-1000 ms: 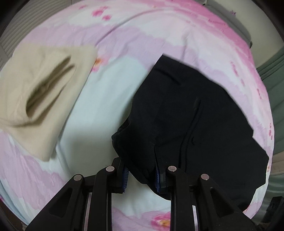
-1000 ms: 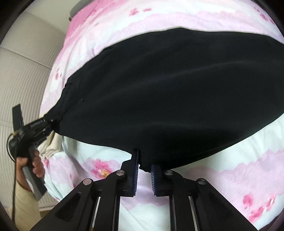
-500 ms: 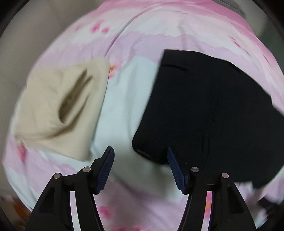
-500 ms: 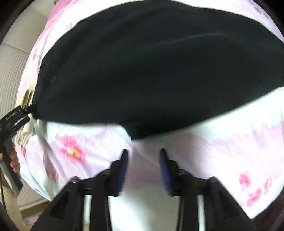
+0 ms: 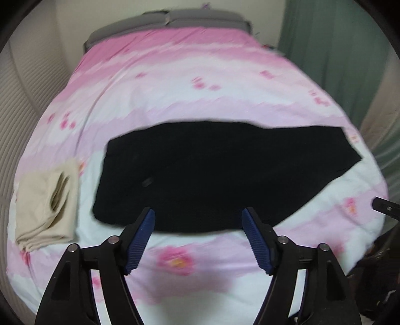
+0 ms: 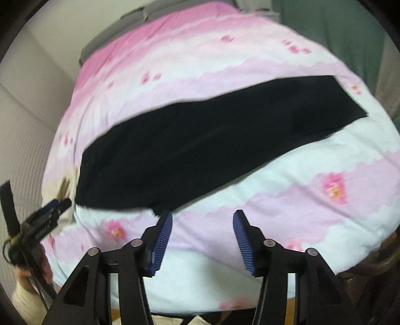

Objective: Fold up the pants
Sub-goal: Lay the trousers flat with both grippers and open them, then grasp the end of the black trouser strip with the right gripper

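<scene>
The black pants (image 5: 220, 172) lie flat on the pink and white bed cover, folded lengthwise, with the waist at the left and the legs running right. They also show in the right wrist view (image 6: 212, 142). My left gripper (image 5: 198, 225) is open and empty, held above the near edge of the pants. My right gripper (image 6: 202, 226) is open and empty, above the cover just in front of the pants' near edge. The left gripper also shows at the left edge of the right wrist view (image 6: 52, 205).
A folded beige garment (image 5: 47, 202) lies on the bed cover (image 5: 190, 65) left of the pants. Grey pillows (image 5: 170, 22) sit at the head of the bed. A green curtain (image 5: 345, 55) hangs at the right. A ribbed wall runs along the left.
Both grippers let go of the pants, opened and pulled back and up from the bed. The pants now lie spread flat on the cover.
</scene>
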Demonstrator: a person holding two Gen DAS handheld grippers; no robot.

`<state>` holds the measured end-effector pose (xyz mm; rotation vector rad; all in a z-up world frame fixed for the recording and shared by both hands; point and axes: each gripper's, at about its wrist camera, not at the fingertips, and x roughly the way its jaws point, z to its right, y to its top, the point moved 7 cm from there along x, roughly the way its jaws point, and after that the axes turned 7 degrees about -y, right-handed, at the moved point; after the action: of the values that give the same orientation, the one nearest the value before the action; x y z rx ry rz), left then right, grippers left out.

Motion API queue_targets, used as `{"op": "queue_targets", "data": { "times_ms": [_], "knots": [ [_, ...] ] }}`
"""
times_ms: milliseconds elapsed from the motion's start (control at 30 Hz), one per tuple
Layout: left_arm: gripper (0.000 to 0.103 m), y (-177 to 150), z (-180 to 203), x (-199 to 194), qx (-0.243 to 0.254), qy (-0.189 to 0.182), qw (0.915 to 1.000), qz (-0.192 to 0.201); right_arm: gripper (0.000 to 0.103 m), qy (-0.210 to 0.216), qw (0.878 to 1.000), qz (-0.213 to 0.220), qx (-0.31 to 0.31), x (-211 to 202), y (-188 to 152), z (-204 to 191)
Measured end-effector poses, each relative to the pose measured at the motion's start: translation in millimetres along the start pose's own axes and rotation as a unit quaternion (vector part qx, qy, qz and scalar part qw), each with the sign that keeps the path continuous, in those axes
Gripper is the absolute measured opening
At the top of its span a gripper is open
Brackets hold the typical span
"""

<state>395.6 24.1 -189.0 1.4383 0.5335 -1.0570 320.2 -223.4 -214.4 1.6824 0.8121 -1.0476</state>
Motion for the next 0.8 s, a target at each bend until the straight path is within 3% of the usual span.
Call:
{"op": "queue_targets", "data": {
  "times_ms": [133,233,400,600,800],
  "knots": [
    [0.081,24.5,68.3,-9.2,0.023,-0.015,0.9992,0.029,0.053,0.0,0.999,0.039,0.017,-27.0,19.3,49.5],
    [0.082,36.7,113.3,-3.9,0.023,-0.002,0.9989,0.04,0.053,0.005,0.998,0.058,0.027,-38.4,36.3,93.6],
    [0.082,53.0,188.2,26.8,0.03,-0.007,0.9991,0.029,0.053,0.005,0.997,0.064,0.031,-35.2,69.9,176.1],
    [0.082,92.0,270.0,65.5,0.102,-0.012,0.9946,0.017,0.053,-0.006,0.995,0.078,0.059,-24.0,112.0,274.7],
    [0.082,137.8,332.7,112.0,0.135,-0.029,0.9905,-0.007,0.053,0.003,0.991,0.089,0.098,-4.8,144.2,331.3]
  ]
}}
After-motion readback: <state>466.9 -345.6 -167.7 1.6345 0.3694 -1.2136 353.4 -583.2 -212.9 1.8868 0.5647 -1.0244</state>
